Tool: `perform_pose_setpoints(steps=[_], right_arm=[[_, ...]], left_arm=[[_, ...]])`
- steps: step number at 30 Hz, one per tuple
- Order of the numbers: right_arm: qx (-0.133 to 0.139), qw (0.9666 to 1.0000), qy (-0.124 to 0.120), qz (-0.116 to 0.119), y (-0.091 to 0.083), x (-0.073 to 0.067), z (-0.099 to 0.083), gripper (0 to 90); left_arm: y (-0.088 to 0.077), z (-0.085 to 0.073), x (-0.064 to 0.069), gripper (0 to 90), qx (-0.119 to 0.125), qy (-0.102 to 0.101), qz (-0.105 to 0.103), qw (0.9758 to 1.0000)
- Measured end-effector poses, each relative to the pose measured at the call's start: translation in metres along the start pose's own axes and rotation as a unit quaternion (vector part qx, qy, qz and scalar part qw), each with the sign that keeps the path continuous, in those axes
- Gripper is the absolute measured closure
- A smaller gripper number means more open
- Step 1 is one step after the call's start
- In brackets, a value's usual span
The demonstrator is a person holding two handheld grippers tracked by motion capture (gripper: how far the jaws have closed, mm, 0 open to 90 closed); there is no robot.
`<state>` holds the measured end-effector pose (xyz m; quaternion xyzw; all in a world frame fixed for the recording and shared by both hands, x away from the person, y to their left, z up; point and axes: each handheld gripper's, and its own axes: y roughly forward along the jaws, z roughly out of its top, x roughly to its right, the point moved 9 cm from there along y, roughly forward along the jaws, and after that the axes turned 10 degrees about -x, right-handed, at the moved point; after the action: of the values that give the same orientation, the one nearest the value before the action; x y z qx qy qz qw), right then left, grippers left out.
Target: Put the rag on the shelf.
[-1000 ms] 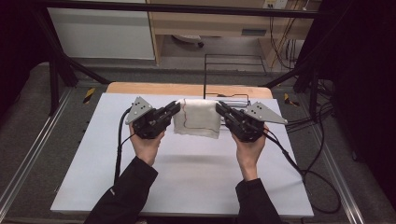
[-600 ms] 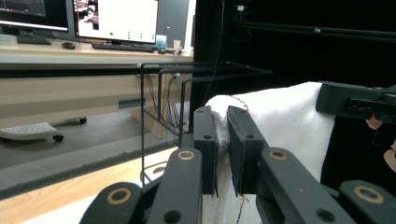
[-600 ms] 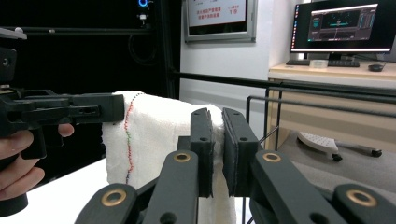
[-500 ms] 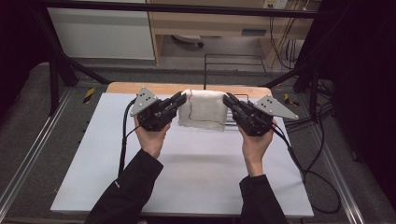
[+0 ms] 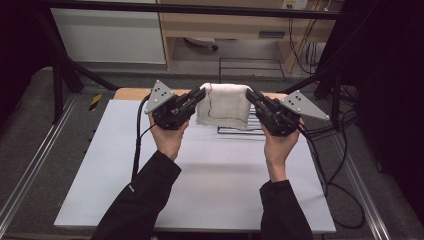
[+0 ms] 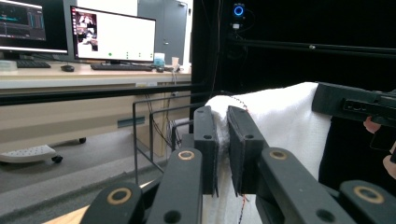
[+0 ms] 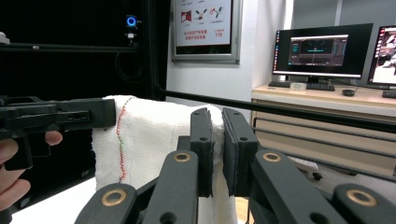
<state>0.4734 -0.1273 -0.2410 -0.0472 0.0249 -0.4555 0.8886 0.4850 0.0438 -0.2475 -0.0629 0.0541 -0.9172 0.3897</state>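
You hold the white towel (image 5: 223, 105) up in the air, stretched between your two tools. Your left hand-held gripper (image 5: 200, 95) is clenched on the towel's top left corner, and your right hand-held gripper (image 5: 250, 95) is clenched on its top right corner. In the left gripper view the pads pinch a fold of the towel (image 6: 280, 121), and in the right gripper view it is the same with the towel (image 7: 149, 135) there.

The towel's top edge runs from 9 o'clock to 3 o'clock in the high view, straight across from one tool to the other. The rest of it hangs down in front like a little curtain, with a thin red thread (image 5: 212, 102) sewn down its left side.

The black wire rack (image 5: 240, 131) sits on the white tabletop (image 5: 210, 185), just under the towel and a bit toward 5 o'clock from it. The rack's bars run the same way as the top edge. Both hands look about equally near it, the right perhaps a little nearer. So the next move is likely to bring both corners over the rack together, keeping the edge level.
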Motion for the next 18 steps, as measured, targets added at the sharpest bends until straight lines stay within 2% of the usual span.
perform_pose_setpoints(steps=[9,18], right_arm=[[0.006,0.9999,-0.007,-0.011,0.0,0.01,0.009,83.6],[0.017,0.9995,-0.013,-0.024,-0.001,0.02,0.026,83.5]], left_arm=[[0.01,0.012,0.002,82.5,0.007,0.005,0.001,1.0],[0.02,0.03,0.003,82.5,0.022,0.01,0.003,0.9997]])
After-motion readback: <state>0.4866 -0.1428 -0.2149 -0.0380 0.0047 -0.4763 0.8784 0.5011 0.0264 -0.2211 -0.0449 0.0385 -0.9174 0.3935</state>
